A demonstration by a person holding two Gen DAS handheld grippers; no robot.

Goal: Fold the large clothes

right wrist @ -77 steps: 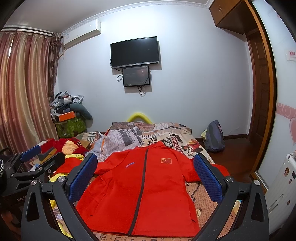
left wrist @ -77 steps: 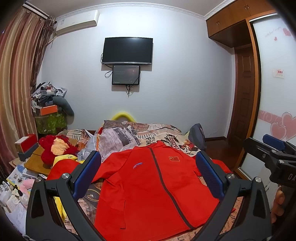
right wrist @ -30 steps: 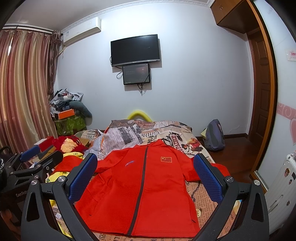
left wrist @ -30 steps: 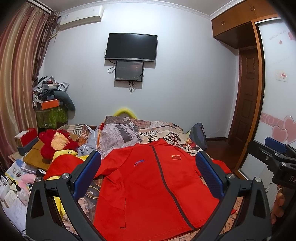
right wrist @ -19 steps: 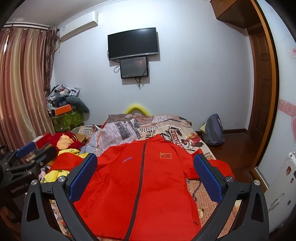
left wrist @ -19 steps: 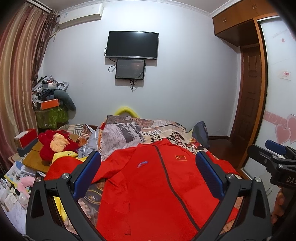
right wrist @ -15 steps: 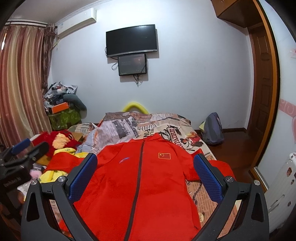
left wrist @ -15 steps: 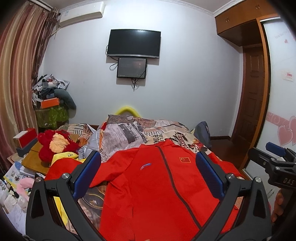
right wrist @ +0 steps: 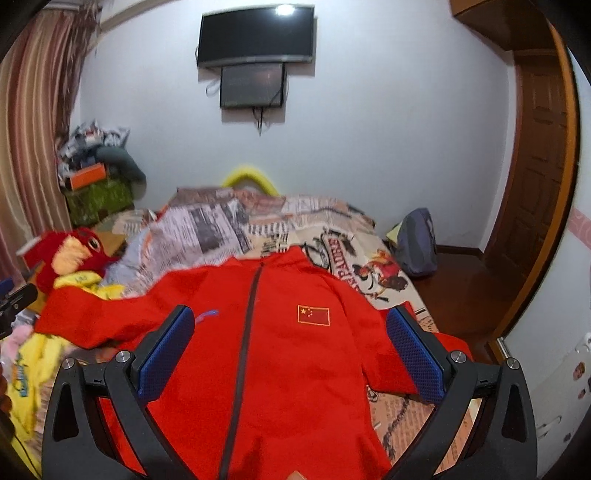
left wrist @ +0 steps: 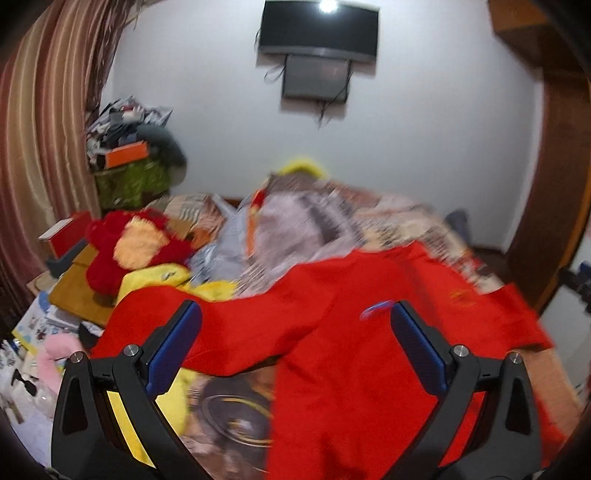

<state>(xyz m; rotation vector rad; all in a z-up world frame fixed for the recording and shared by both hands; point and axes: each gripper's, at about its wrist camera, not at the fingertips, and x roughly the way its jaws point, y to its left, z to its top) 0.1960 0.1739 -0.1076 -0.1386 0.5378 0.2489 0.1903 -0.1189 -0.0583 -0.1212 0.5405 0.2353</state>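
Jacket (right wrist: 280, 354) in red, zip closed and front up, lies flat across the near half of the bed (right wrist: 332, 236), hem at the near edge, collar toward the middle, one sleeve (left wrist: 207, 325) stretched to the bed's left edge over yellow fabric (left wrist: 162, 277), the other sleeve (right wrist: 399, 373) by the right edge. Both tools carry nothing: the left claw (left wrist: 293, 347) is spread wide above the left sleeve and shoulder, and the right claw (right wrist: 290, 350) is spread wide above the chest and flag patch (right wrist: 313, 315), neither touching cloth. Compared with half a second ago both have dropped lower and closer, the jacket filling far more of each view, and the left view has swung toward the left sleeve and smeared with motion. That reads as the approach for a first fold, probably the sleeves inward, with no grasp made yet. Around the jacket the bed wears a newspaper-print cover with a rumpled quilt (right wrist: 207, 225) toward the far end; a red plush toy (right wrist: 74, 254) sits off the left edge. Beyond are striped curtains (left wrist: 44, 129), a wall television (right wrist: 256, 35), a grey backpack (right wrist: 415, 242) on the floor and a wooden door (right wrist: 535, 155).
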